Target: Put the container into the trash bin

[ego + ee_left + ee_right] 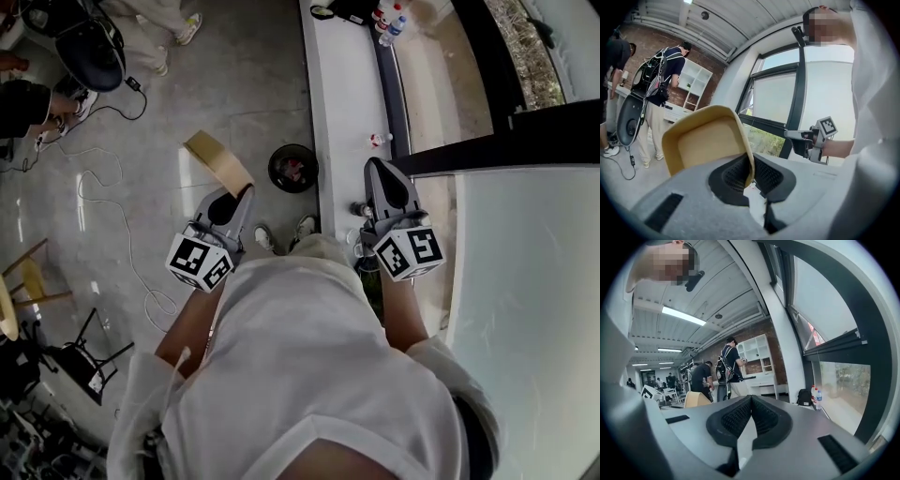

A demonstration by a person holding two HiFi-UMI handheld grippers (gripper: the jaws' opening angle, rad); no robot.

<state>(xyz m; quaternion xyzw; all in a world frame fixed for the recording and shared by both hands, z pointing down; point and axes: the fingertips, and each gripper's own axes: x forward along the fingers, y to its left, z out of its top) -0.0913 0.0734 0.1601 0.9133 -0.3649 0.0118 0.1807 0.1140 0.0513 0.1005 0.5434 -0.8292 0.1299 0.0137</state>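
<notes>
- The left gripper has its jaws clenched on the tan container, nipping one thin side wall near a corner.
- In the left gripper view the wall runs straight down into the seam between the two dark ribbed pads. The rest of the container stands out ahead of the jaws and to the left, its hollow side turned towards the camera.
- From the head view the container sticks out forward of the left jaws, tilted, over the grey floor.
- The black round trash bin stands on the floor just to the right of the container, close beside the white worktop. The container is not over the bin's mouth.
- The right gripper is over the worktop's edge. Its jaws are pressed together with nothing between them, as the right gripper view shows.
- The two grippers are held apart, one at each side of the person's body.
- Bottles stand at the far end of the worktop.
</notes>
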